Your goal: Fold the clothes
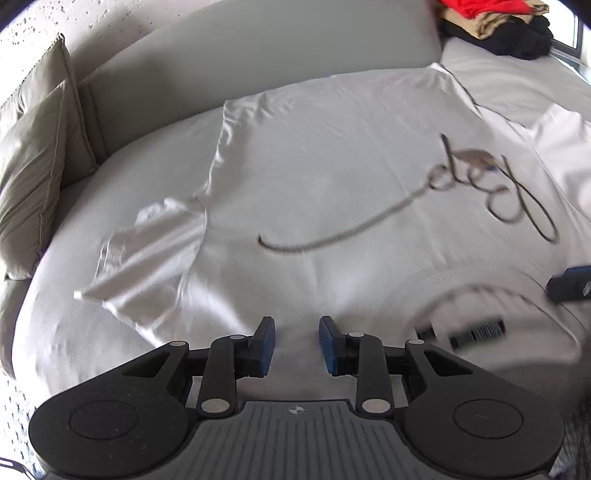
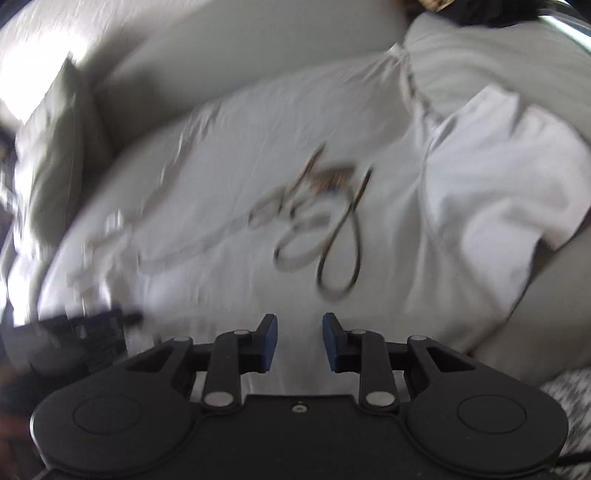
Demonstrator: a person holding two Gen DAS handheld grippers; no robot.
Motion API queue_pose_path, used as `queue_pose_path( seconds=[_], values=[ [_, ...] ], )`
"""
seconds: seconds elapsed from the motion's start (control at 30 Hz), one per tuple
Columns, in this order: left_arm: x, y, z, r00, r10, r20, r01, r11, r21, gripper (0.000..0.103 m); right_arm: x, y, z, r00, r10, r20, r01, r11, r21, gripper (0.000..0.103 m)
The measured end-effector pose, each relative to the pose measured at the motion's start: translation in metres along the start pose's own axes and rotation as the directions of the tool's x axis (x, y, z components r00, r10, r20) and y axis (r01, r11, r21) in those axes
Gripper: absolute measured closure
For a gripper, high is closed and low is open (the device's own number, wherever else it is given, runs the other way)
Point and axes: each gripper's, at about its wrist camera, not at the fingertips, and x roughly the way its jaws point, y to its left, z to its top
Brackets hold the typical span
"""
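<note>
Left gripper (image 1: pixel 296 341) angled down over white T-shirt (image 1: pixel 332 177), jaws narrowly apart, empty, right gripper (image 2: pixel 300 341) likewise, shirt spread on sofa (image 1: pixel 258 48) at twelve o'clock, right view blurred.

**A:** left wrist view's pretty clean, soft daylight coming from the window (image 1: pixel 576 35) top right, gentle shadow under the sofa backrest (image 1: pixel 258 48). only the right edge smears a bit.

**B:** right wrist view's a mess tho, motion blur everywhere, the script print (image 2: pixel 325 221) is streaky, blown-out glare top left. both bend hard at the fisheye corners.
</note>
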Motion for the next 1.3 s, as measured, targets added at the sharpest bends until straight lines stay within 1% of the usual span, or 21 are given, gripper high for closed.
queue_pose_path(
  seconds=[0.07, 0.1, 0.17, 0.2, 0.23, 0.27, 0.3, 0.33, 0.4, 0.47, 0.53, 0.63, 0.73, 0.83, 0.9, 0.97, 1.0, 1.07, 1.17, 1.27, 1.3],
  values=[
    [-0.008, 0.002, -0.012, 1.0, -0.018, -0.001, 0.018, 1.0, 0.006, 0.077, -0.01, 0.011, -0.014, 0.999, -0.037, -0.025, 0.035, 0.997, -0.066, 0.079],
    [-0.012, 0.001, -0.019, 1.0, -0.03, -0.001, 0.03, 1.0, 0.009, 0.077, -0.014, 0.012, -0.019, 0.998, -0.032, -0.047, 0.028, 0.997, -0.067, 0.079],
    [-0.023, 0.002, -0.028, 0.999, -0.041, 0.009, 0.041, 0.999, 0.003, 0.08, -0.018, 0.005, -0.026, 0.995, -0.02, -0.093, 0.018, 1.0, -0.021, 0.08],
    [-0.028, 0.005, -0.029, 0.998, -0.052, 0.021, 0.052, 0.999, -0.006, 0.08, -0.023, 0.001, -0.029, 0.996, -0.007, -0.084, 0.007, 1.0, 0.007, 0.08],
    [-0.031, 0.008, -0.03, 0.997, -0.066, 0.034, 0.067, 0.997, -0.024, 0.079, -0.03, -0.004, -0.029, 0.999, 0.008, -0.04, -0.007, 0.999, 0.04, 0.08],
    [-0.033, 0.01, -0.03, 0.995, -0.084, 0.051, 0.086, 0.996, -0.038, 0.074, -0.038, -0.01, -0.028, 1.0, 0.022, 0.009, -0.023, 0.997, 0.073, 0.08],
    [-0.034, 0.013, -0.028, 0.992, -0.101, 0.069, 0.104, 0.994, -0.044, 0.072, -0.046, -0.016, -0.028, 0.998, 0.034, 0.059, -0.04, 0.994, 0.104, 0.076],
    [-0.035, 0.014, -0.025, 0.991, -0.105, 0.084, 0.109, 0.993, -0.044, 0.07, -0.054, -0.022, -0.027, 0.993, 0.044, 0.108, -0.059, 0.989, 0.135, 0.065],
    [-0.031, 0.014, -0.015, 0.991, -0.079, 0.104, 0.082, 0.996, -0.026, 0.068, -0.072, -0.037, -0.02, 0.979, 0.016, 0.205, -0.057, 0.979, 0.197, 0.052],
    [-0.025, 0.014, -0.006, 0.99, -0.054, 0.131, 0.056, 0.998, -0.009, 0.066, -0.086, -0.055, -0.012, 0.964, -0.016, 0.264, -0.056, 0.964, 0.26, 0.051],
    [-0.014, 0.017, 0.004, 0.991, -0.054, 0.124, 0.057, 0.998, -0.022, 0.066, -0.092, -0.078, -0.007, 0.953, -0.039, 0.301, -0.071, 0.935, 0.347, 0.05],
    [-0.004, 0.015, 0.013, 0.988, -0.106, 0.115, 0.111, 0.993, -0.044, 0.066, -0.092, -0.112, -0.005, 0.945, -0.048, 0.323, -0.118, 0.872, 0.475, 0.05],
    [0.0, 0.001, 0.016, 0.985, -0.148, 0.091, 0.15, 0.989, -0.015, 0.066, -0.09, -0.137, -0.007, 0.94, -0.066, 0.334, -0.145, 0.808, 0.57, 0.05],
    [0.001, -0.015, 0.014, 0.979, -0.19, 0.067, 0.189, 0.981, 0.034, 0.063, -0.092, -0.154, -0.01, 0.923, -0.105, 0.37, -0.159, 0.772, 0.616, 0.05],
    [0.005, -0.013, 0.01, 0.979, -0.191, 0.066, 0.191, 0.982, 0.013, 0.059, -0.093, -0.165, -0.011, 0.91, -0.138, 0.391, -0.164, 0.746, 0.646, 0.051],
    [0.009, -0.005, 0.008, 0.977, -0.203, 0.067, 0.205, 0.978, -0.028, 0.049, -0.091, -0.178, -0.012, 0.899, -0.162, 0.406, -0.177, 0.715, 0.676, 0.052],
    [0.012, 0.0, 0.007, 0.975, -0.212, 0.064, 0.216, 0.975, -0.054, 0.046, -0.089, -0.186, -0.013, 0.896, -0.167, 0.413, -0.188, 0.698, 0.691, 0.056],
    [0.014, 0.006, 0.006, 0.973, -0.219, 0.067, 0.225, 0.971, -0.081, 0.044, -0.084, -0.201, -0.013, 0.889, -0.165, 0.428, -0.219, 0.667, 0.712, 0.061],
    [0.014, 0.003, 0.005, 0.976, -0.203, 0.081, 0.209, 0.976, -0.067, 0.043, -0.074, -0.216, -0.005, 0.883, -0.136, 0.45, -0.262, 0.651, 0.712, 0.071],
    [0.01, -0.006, 0.002, 0.98, -0.169, 0.101, 0.171, 0.985, -0.018, 0.043, -0.062, -0.224, 0.002, 0.885, -0.091, 0.457, -0.3, 0.64, 0.708, 0.072],
    [0.01, -0.006, 0.002, 0.98, -0.169, 0.102, 0.172, 0.985, -0.019, 0.043, -0.059, -0.226, 0.004, 0.886, -0.079, 0.457, -0.306, 0.64, 0.704, 0.072]
  ],
)
